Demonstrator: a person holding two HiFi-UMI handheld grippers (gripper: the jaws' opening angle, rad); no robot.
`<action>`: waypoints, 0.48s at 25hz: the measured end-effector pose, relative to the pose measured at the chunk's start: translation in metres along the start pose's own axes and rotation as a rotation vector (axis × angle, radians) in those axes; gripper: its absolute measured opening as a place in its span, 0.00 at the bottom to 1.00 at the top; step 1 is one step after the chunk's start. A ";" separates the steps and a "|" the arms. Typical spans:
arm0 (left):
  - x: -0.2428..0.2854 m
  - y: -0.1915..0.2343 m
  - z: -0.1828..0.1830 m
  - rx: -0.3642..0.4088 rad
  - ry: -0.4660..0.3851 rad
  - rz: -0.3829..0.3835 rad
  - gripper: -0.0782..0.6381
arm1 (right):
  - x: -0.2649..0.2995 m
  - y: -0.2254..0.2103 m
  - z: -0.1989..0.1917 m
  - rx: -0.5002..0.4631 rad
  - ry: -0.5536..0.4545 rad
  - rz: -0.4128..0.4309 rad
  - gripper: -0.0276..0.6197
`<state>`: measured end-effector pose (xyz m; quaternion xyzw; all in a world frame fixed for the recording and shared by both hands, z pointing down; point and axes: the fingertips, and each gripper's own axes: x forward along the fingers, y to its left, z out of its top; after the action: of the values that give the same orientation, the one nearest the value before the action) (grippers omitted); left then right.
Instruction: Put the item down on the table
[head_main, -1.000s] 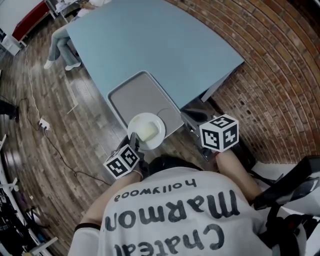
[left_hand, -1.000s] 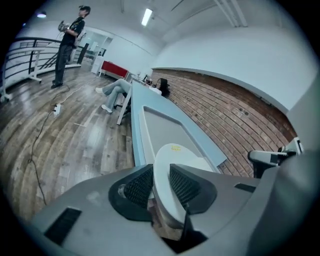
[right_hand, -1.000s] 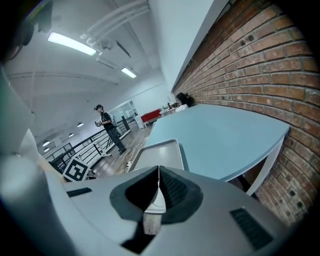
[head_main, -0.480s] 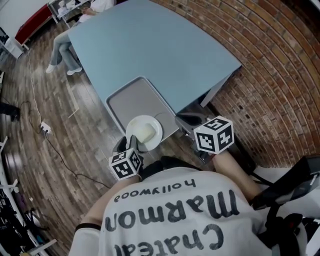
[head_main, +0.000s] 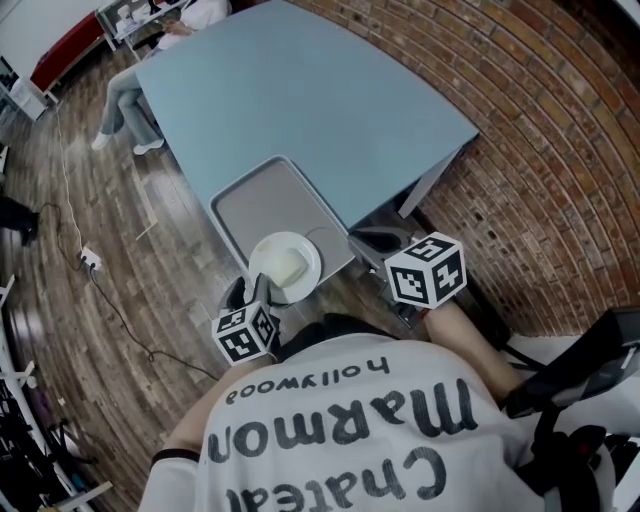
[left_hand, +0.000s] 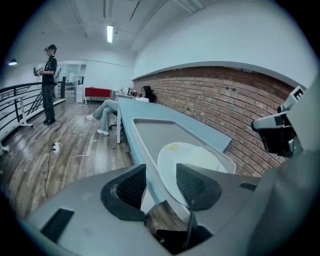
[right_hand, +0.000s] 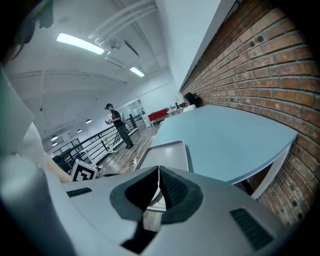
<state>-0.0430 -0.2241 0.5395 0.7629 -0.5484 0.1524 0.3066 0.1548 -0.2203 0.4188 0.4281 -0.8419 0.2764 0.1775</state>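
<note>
Left gripper (head_main: 252, 296) had rolled a little since 1 second earlier, its marker cube (head_main: 245, 333) showing a different tilt, and its jaws had just been opening. They stood wide apart in the left gripper view, released. The near rim of the white plate (head_main: 262, 255) and the edge of the gray tray (head_main: 265, 200) sat between the 2 jaws, with neither pad pressing on them.

The plate lay just ahead of the left gripper on the tray's near corner. Its near rim hung past the tray edge toward the tool. 1 pale block (head_main: 290, 268) sat on the plate; I could not tell what it was. The tray rested on the blue table (head_main: 330, 100), at the edge closest to both tools.

Right gripper (head_main: 378, 240) hung to the right of the plate, apart from it, at the table's near edge. Its jaws were clenched together with nothing gripped in the right gripper view, the tray ahead of them and slightly left.

Beyond the tools, 1 person (head_main: 125, 90) sat at the table's far end. Another person (left_hand: 49, 82) stood on the wood floor, left of the left gripper. A brick wall (head_main: 560, 150) ran along to the right gripper's right.
</note>
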 end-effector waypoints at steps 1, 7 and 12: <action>-0.002 0.001 0.001 -0.011 -0.006 -0.002 0.34 | -0.001 0.000 0.000 0.000 0.000 -0.002 0.06; -0.018 0.012 0.027 -0.169 -0.088 -0.032 0.34 | 0.004 0.006 0.003 -0.007 -0.001 -0.002 0.06; -0.024 -0.004 0.083 -0.152 -0.176 -0.223 0.34 | 0.012 0.012 0.004 -0.019 0.003 0.002 0.06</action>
<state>-0.0559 -0.2581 0.4612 0.8042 -0.4949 0.0082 0.3292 0.1379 -0.2243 0.4177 0.4250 -0.8448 0.2691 0.1823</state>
